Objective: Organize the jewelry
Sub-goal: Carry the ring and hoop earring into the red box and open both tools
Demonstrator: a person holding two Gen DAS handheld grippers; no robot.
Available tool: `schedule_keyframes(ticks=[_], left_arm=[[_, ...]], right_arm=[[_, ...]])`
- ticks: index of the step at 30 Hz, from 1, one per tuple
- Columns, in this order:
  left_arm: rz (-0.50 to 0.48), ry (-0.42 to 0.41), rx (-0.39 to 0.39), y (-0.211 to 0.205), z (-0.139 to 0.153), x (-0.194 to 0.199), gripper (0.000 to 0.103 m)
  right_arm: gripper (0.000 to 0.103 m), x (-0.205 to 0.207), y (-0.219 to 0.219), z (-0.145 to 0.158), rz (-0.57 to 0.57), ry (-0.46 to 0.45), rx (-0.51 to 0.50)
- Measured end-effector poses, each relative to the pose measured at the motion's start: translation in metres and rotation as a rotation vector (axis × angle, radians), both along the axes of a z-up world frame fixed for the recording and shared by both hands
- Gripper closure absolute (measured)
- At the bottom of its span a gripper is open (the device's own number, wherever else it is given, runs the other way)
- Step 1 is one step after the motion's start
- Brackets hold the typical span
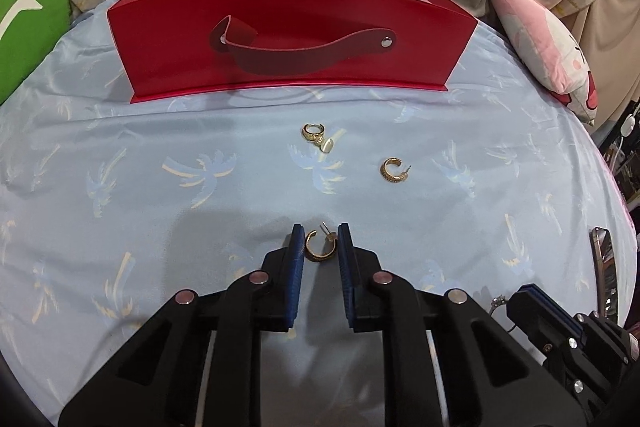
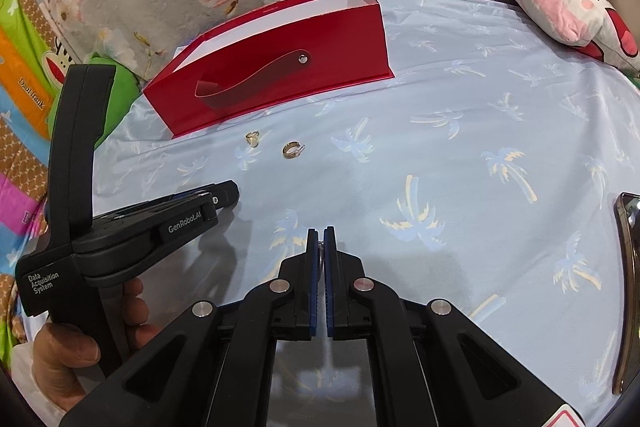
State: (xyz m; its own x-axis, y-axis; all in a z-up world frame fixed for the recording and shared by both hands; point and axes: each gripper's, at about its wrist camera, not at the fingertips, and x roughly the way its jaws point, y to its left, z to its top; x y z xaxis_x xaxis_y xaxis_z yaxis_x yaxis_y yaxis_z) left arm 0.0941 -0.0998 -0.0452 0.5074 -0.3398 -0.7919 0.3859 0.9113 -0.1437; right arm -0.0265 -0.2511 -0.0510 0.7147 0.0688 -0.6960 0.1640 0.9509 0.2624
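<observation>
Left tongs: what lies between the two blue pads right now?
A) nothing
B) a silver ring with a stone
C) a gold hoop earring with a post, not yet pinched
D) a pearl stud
C: in the left wrist view the gold hoop earring lies on the blue sheet inside the open left tongs, gaps visible beside it.

- The bedsheet (image 1: pixel 120 187) is smooth pale-blue cloth with a slight sheen and a palm print.
- The red box (image 1: pixel 292 43) looks like glossy card, white and matt inside, with metal studs on its strap.
- The hoop earring (image 1: pixel 316 247) between the left tongs (image 1: pixel 319 243) is shiny gold metal.
- The right tongs (image 2: pixel 321 241) are matt black plastic with ribbed blue pads (image 2: pixel 312 267).
- The pillow (image 2: pixel 560 7) is soft printed cloth.
</observation>
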Motion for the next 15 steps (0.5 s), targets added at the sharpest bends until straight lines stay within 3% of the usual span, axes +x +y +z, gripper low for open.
schedule_keyframes(ticks=[9, 15], left_arm=[[0.046, -0.068, -0.046, 0.033, 0.036, -0.001, 0.087], [0.09, -0.178, -0.056, 0.059, 0.084, 0.018, 0.087]], right_arm=[[0.101, 0.003, 0.001, 0.024, 0.018, -0.055, 0.003], [0.101, 0.029, 0.004, 0.071, 0.057, -0.16, -0.037]])
